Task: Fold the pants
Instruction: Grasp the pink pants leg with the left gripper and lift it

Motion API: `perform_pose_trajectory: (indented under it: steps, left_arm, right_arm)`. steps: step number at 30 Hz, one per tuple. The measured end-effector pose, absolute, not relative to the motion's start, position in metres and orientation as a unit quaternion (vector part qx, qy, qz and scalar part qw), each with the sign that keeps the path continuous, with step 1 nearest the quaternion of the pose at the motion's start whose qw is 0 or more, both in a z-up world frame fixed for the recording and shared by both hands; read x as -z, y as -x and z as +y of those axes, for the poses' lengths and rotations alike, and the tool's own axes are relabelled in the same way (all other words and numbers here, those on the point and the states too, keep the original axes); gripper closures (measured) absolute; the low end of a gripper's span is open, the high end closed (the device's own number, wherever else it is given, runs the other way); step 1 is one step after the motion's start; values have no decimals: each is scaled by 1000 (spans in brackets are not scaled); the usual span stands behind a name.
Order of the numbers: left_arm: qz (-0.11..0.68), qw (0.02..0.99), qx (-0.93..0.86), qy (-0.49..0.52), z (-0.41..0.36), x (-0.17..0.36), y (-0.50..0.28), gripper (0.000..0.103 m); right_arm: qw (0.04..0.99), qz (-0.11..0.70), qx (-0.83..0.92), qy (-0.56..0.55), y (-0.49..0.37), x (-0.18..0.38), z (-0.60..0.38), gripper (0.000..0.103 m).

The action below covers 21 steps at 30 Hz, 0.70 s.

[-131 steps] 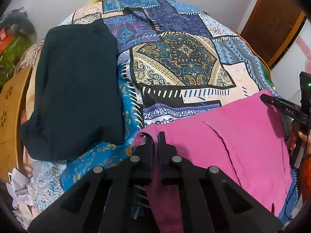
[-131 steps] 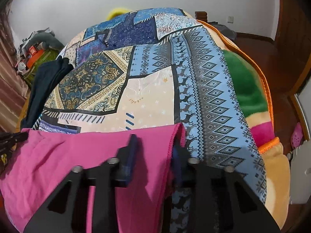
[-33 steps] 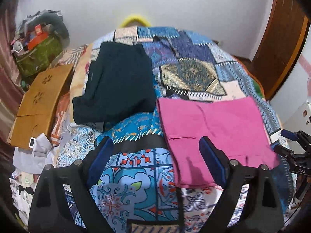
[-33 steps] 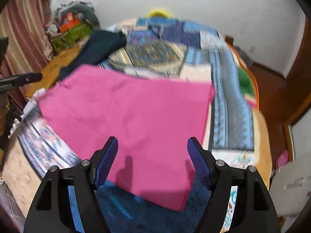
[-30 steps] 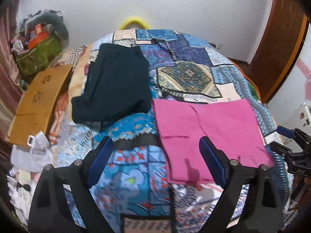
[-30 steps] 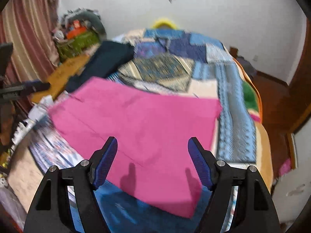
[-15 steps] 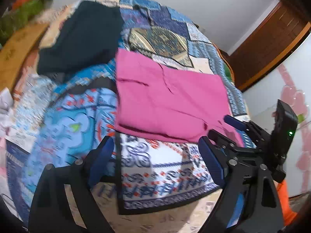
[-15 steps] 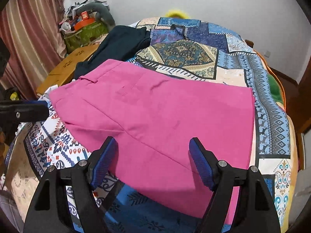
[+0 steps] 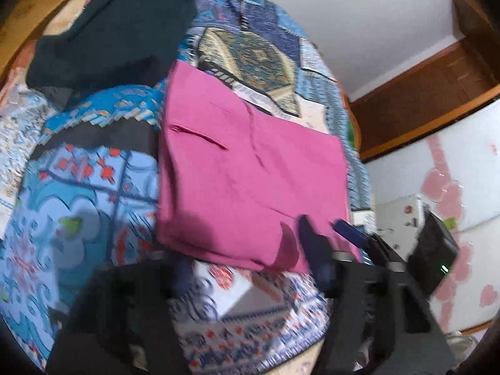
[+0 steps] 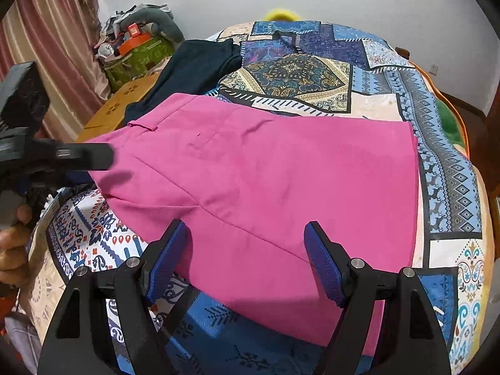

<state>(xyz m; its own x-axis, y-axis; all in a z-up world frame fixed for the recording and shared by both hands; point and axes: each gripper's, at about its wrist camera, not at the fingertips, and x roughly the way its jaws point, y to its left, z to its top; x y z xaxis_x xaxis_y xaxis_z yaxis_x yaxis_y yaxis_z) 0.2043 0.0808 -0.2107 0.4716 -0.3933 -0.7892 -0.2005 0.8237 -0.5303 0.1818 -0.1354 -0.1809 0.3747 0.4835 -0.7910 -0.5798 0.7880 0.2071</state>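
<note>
The pink pants (image 10: 265,181) lie folded flat on the patterned bedspread (image 10: 450,187); they also show in the left wrist view (image 9: 243,175). My right gripper (image 10: 247,259) is open, its blue pads just above the pants' near edge. My left gripper (image 9: 247,268) is open and blurred, over the bedspread just short of the pants' near edge. In the right wrist view the left gripper's finger (image 10: 84,156) reaches in from the left at the waistband end. In the left wrist view the right gripper's finger (image 9: 350,231) sits at the pants' right corner.
A folded dark garment (image 10: 190,72) lies on the bed beyond the pants, also in the left wrist view (image 9: 115,28). A wooden board (image 10: 122,106) and a pile of clutter (image 10: 140,40) stand left of the bed. A wooden door (image 9: 431,72) is at the right.
Both grippers let go of the pants, opened and pulled back. In the last half second the left gripper swung right and down toward the pants' near edge; the right moved slightly closer.
</note>
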Motion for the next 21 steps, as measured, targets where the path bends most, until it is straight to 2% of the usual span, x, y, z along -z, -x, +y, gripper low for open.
perform_pose_trajectory:
  steps: [1,5,10,16,21]
  left_arm:
    - [513,806,53,289,83,212,-207,69]
    - [511,815,40,272,82,212,-210,80]
    - [481,865,8,144,57,187,-198,84]
    - [424,904,-57,-21,40,156,-176,85]
    - [391,913,-74,-86,29,140,-171,85]
  right_arm:
    - [828,458,-321,52,-182,181,-135,29]
    - [828,458,-320,48,-182,180,-137,29]
    - [826,467,-315,15,-185,178,-152,28]
    - [831,475,-289,-2,-189,178,-175,28]
    - [821,491,-290,9,-187,192,-176,28]
